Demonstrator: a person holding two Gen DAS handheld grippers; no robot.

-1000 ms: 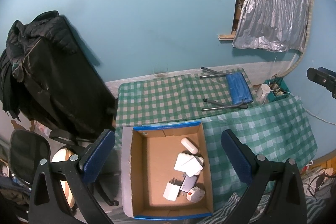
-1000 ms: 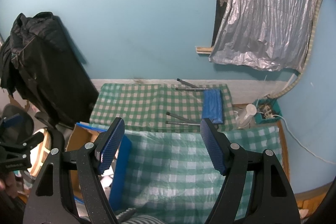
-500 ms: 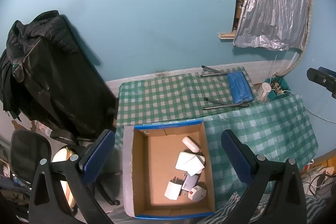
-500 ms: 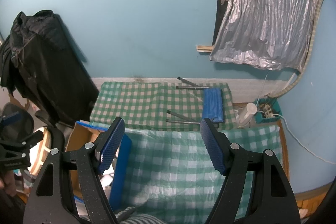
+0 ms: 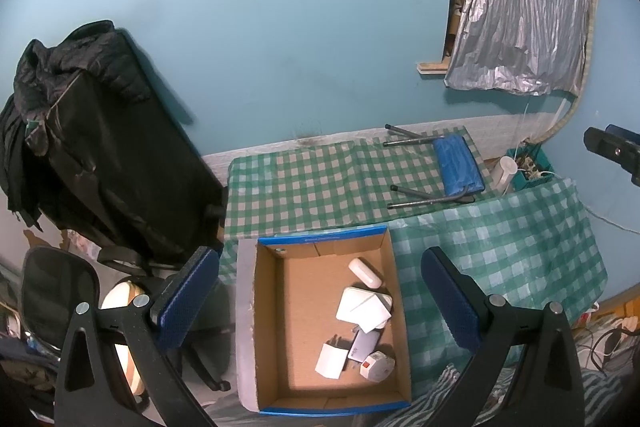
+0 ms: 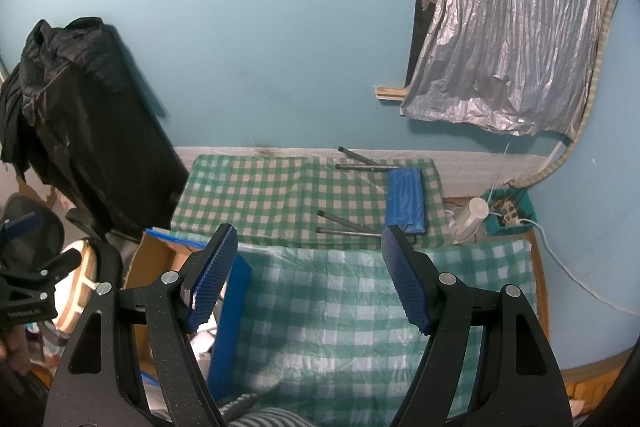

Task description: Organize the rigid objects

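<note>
A: How many bits in the cardboard box [image 5: 266, 327], lower middle of the frame?

B: Maybe five white or grey gadgets [image 5: 363, 307], overlapping, hard to separate. Left gripper [image 5: 316, 297] and right gripper [image 6: 308, 277] both gape wide, empty.

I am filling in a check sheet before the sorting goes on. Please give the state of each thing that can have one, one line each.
Cardboard box: open, several small items inside.
Left gripper: open, empty.
Right gripper: open, empty.
Blue folding stool: lying on its side on the checked cloth.
Black jacket: draped over a chair back.
</note>
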